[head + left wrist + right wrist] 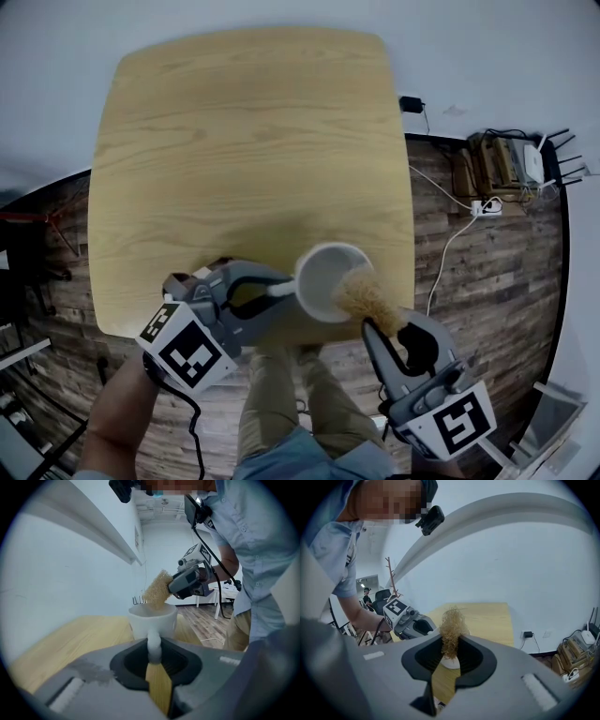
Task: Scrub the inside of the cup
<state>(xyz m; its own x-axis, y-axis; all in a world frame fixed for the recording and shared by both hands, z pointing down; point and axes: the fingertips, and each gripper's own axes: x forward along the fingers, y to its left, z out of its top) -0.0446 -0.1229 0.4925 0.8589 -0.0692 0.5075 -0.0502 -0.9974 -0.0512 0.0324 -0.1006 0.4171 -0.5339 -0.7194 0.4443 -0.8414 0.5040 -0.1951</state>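
Left gripper [270, 292] is clamped on the handle of the cup [326, 272], which stands mouth up at the near edge of the table [244, 141]. At the cup's right rim, a scrubber [364, 296] pinched in the right gripper [392, 330] slants in, so the stroke likely runs down and leftward.

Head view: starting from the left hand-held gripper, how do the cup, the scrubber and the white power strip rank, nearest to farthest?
1. Cup, its handle between the left hand-held gripper's jaws.
2. Scrubber, at the cup's right rim.
3. White power strip, on the floor, far right.
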